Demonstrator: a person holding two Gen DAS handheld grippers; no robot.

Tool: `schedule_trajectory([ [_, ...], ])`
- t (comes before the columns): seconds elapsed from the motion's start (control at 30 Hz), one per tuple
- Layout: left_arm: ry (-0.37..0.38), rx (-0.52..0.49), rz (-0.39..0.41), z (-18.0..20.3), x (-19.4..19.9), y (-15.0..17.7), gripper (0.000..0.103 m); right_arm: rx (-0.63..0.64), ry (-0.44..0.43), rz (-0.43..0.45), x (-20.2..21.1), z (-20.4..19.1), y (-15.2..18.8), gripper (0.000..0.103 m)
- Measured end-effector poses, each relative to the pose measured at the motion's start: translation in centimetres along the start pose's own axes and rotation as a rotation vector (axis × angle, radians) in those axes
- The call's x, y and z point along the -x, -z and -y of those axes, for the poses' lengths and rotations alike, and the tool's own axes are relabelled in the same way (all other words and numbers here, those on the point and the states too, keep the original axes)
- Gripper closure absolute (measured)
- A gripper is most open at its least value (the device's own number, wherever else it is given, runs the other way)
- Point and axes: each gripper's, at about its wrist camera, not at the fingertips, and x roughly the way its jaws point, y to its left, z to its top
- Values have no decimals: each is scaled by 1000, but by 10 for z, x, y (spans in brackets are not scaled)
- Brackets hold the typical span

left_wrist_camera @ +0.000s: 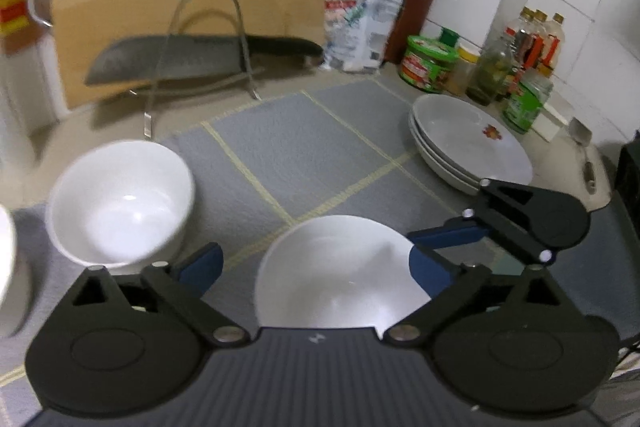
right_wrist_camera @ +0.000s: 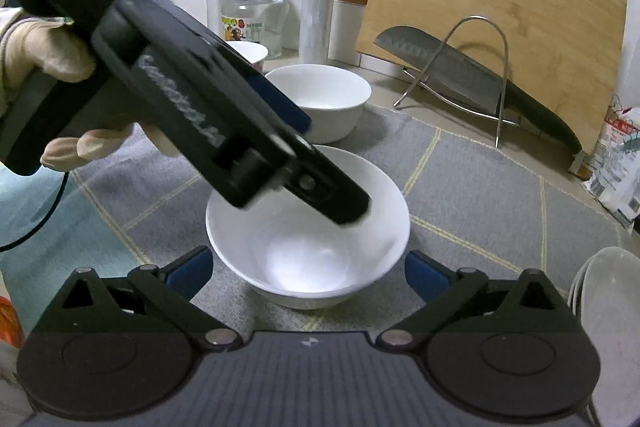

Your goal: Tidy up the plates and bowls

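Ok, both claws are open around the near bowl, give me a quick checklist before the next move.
1. Left claw open, pads off the near bowl: ok.
2. Right claw open, nothing gripped: ok.
3. Near bowl upright on the grey mat: ok.
4. Second bowl upright and empty: ok.
5. Claws apart from each other: not ok, the right claw sits close beside the left one's finger.
6. Plate stack even: cannot tell.
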Motion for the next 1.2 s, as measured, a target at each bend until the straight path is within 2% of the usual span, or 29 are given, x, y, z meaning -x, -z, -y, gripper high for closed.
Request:
schedule_trajectory([
  [0.23,-144,71,107,-11,39,21,1,-33,5,3,18,9,1,0],
  [0.43,-298,127,115,-19,55,46,1,-44,31,16,25,13,-4,0],
  [0.6,-342,177,92,-27,58,65,1,-70,28,22,25,18,-11,0],
  [0.7,-402,175,86,-27,57,71,1,-80,26,18,24,21,-18,0],
  [0.9,-465,146,120,-28,50,70,1,-88,30,3,15,27,-31,0],
  [1.2,-476,122,114,-42,21,58,1,-80,37,1,4,31,-43,0],
])
